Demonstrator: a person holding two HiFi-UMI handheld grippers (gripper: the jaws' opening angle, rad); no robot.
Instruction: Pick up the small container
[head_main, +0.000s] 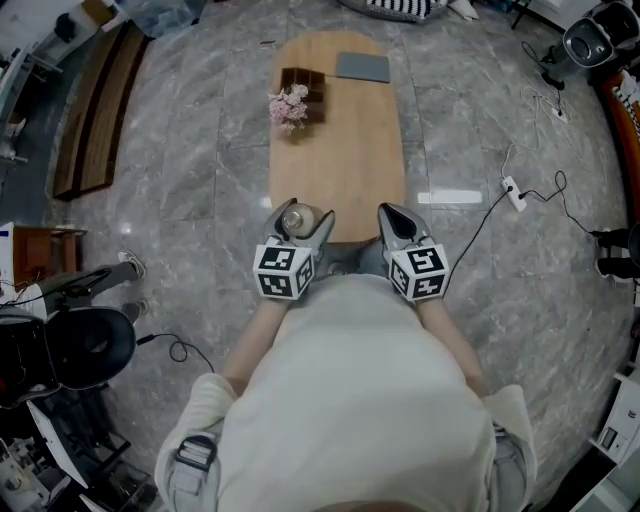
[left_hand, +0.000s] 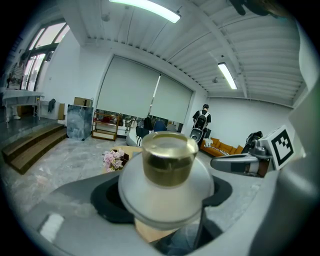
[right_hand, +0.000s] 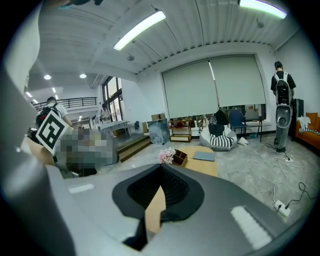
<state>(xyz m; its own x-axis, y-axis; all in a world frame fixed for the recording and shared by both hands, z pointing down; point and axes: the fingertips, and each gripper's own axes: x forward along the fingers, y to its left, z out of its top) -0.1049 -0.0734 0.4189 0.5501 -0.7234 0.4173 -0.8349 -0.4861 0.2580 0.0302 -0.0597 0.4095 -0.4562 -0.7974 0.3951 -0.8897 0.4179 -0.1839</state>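
Standing at near end of the wooden table (head_main: 340, 150), both tongs by its edge. Right gripper (head_main: 390, 212) is clenched on nothing, parked alongside, prob. just kept out of the way. Left gripper (head_main: 299, 222) grasps the small container (left_hand: 165, 192) round its white body, over the table's near edge, which leaves the gold lid (left_hand: 169, 150) free. Long axis upright, lid pointing up.

a long wooden table (head_main: 340, 150) carries pink flowers (head_main: 289, 106), a dark box (head_main: 305, 85) and a grey pad (head_main: 362, 67).
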